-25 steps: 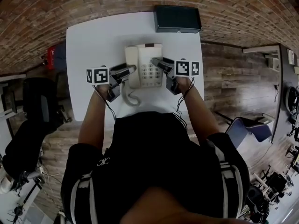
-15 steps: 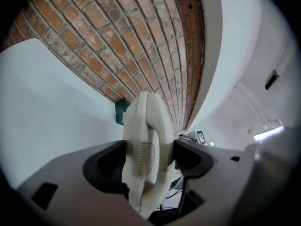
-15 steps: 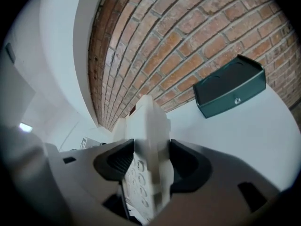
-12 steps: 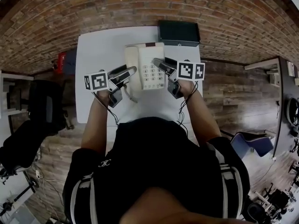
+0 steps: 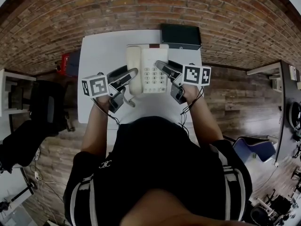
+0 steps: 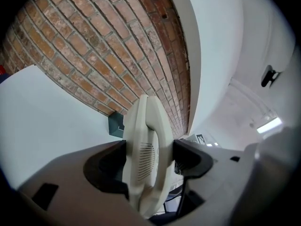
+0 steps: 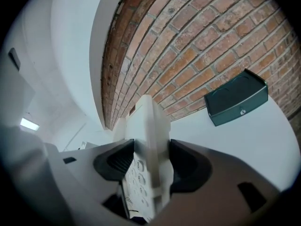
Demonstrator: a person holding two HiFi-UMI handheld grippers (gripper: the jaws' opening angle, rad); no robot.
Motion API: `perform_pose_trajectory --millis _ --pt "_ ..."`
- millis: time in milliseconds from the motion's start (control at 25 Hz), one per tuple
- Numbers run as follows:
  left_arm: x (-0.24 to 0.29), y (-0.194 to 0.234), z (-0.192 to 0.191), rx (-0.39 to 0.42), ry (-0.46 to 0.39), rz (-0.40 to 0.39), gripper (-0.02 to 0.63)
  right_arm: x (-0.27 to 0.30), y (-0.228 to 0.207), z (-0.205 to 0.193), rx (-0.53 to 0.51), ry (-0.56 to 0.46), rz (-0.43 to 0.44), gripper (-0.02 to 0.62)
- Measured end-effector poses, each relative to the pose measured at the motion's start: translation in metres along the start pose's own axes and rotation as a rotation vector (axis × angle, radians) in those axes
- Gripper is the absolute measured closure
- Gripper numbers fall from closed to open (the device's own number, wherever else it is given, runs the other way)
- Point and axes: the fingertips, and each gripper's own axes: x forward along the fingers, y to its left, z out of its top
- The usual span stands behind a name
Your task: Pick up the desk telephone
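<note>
The far edge of the table [image 5: 94,65] is closed off by a brick wall [image 5: 141,8]. Its far right corner is taken up by a green box [image 5: 181,36], just behind the phone [image 5: 146,55]. Bare tabletop is seen to the phone's left and along the near edge. The phone's flanks are occupied by the left gripper [image 5: 130,74] and right gripper [image 5: 162,68], both clamped on it.
</note>
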Motion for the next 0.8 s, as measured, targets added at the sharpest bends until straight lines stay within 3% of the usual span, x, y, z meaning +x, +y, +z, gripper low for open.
perform_pose_trajectory --millis 200,800 --pt "-0.001 0.007 -0.014 -0.04 0.015 0.008 0.291 0.0 -0.005 -0.012 0.006 0.022 -0.027 0.376" --pt "0.001 0.015 -0.014 -0.034 0.051 0.01 0.295 0.005 -0.01 -0.017 0.035 0.021 -0.045 0.376"
